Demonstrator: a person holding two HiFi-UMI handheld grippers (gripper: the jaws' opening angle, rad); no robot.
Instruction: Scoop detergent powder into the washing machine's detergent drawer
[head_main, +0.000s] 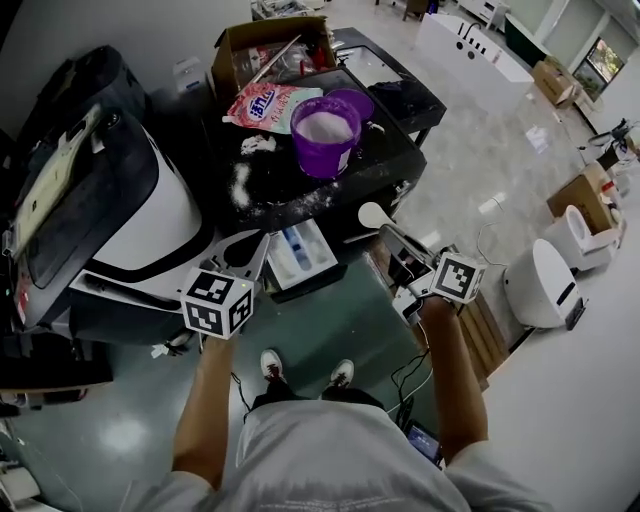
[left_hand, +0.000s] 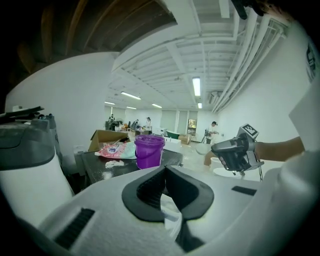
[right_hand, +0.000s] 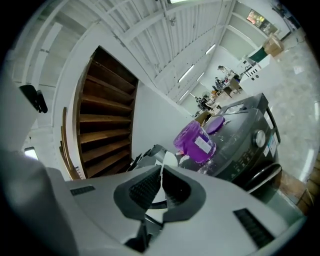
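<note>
Fingers (right_hand: 144, 187) of the right gripper (right_hand: 161, 175) pinched the scoop (head_main: 375, 215); the left gripper (left_hand: 165, 180) clamped a white scrap (left_hand: 170, 212), perhaps paper. The drawer (head_main: 300, 255) stood open and the tub (head_main: 325, 135) uncovered; filling looked unfinished.

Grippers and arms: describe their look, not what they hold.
The left gripper and right gripper have pale grey bodies and black ribbed insides. Each carries a white cube with black square markers. The sleeves are short, on a grey T-shirt.

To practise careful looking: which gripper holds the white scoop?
The right gripper: its jaws pinch the white scoop by its handle; the left gripper is at the detergent drawer.
</note>
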